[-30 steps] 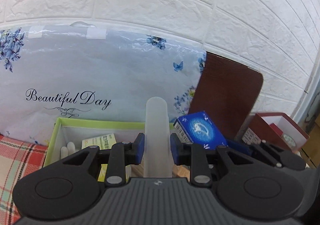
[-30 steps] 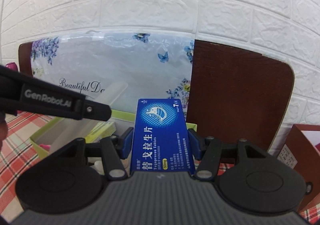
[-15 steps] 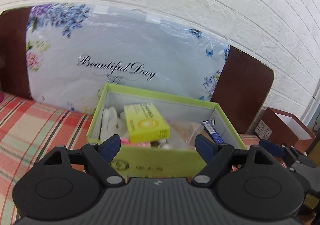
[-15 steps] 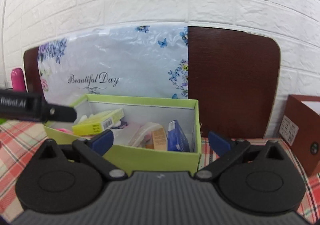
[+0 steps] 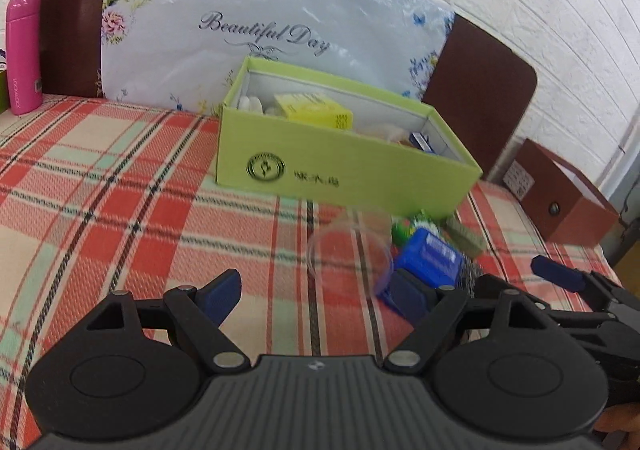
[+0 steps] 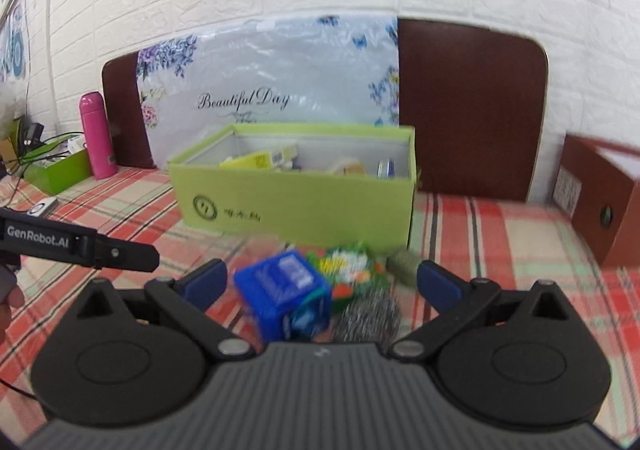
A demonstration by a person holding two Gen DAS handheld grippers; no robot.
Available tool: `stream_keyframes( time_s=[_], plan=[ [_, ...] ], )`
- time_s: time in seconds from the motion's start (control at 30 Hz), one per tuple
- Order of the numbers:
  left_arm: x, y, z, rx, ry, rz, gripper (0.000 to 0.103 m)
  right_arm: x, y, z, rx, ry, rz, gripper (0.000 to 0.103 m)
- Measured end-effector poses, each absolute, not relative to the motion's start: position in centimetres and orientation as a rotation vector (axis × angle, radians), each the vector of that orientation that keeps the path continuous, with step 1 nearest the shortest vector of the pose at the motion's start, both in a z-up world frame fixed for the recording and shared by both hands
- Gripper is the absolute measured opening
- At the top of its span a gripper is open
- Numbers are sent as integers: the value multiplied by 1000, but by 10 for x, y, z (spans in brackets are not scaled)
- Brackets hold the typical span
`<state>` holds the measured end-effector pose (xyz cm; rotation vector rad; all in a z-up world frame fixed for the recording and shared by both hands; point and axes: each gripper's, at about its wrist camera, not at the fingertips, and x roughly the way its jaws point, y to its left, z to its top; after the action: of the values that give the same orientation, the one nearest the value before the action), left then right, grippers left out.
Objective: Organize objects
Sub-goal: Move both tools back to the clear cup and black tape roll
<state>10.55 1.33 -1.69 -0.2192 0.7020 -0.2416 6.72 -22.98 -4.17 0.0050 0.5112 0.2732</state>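
An open green box (image 5: 340, 166) (image 6: 296, 206) stands on the plaid cloth and holds a yellow carton (image 5: 316, 114), a blue box (image 5: 420, 140) and other small items. In front of it lie a clear plastic cup (image 5: 350, 254) on its side, a blue pack (image 5: 430, 260) (image 6: 284, 282), a green-and-white packet (image 6: 348, 264), a grey-green pad (image 6: 402, 264) and a steel scourer (image 6: 368, 316). My left gripper (image 5: 316, 296) is open and empty, just before the cup. My right gripper (image 6: 320, 280) is open and empty, over the blue pack.
A floral bag (image 5: 260, 30) and a brown board (image 6: 472, 106) lean on the white brick wall. A pink flask (image 5: 24, 50) stands far left. A brown box (image 5: 560, 202) sits at the right. A green tray with cables (image 6: 52, 170) is at far left.
Both grippers let go of their loads, the clear tube and the blue box, which went into the green box. Both then drew back and down toward the loose items in front.
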Motion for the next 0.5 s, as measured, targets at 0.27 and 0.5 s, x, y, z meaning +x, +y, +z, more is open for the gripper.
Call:
stream_keyframes(
  time_s=[0.27,0.5],
  plan=[
    [91,9,-24,-189,714,-283,85,56,-223,-70,16,632,310,101],
    [95,2,-19,-171,696,-315,85,68,-217,-78,7,675,306,79]
  ],
)
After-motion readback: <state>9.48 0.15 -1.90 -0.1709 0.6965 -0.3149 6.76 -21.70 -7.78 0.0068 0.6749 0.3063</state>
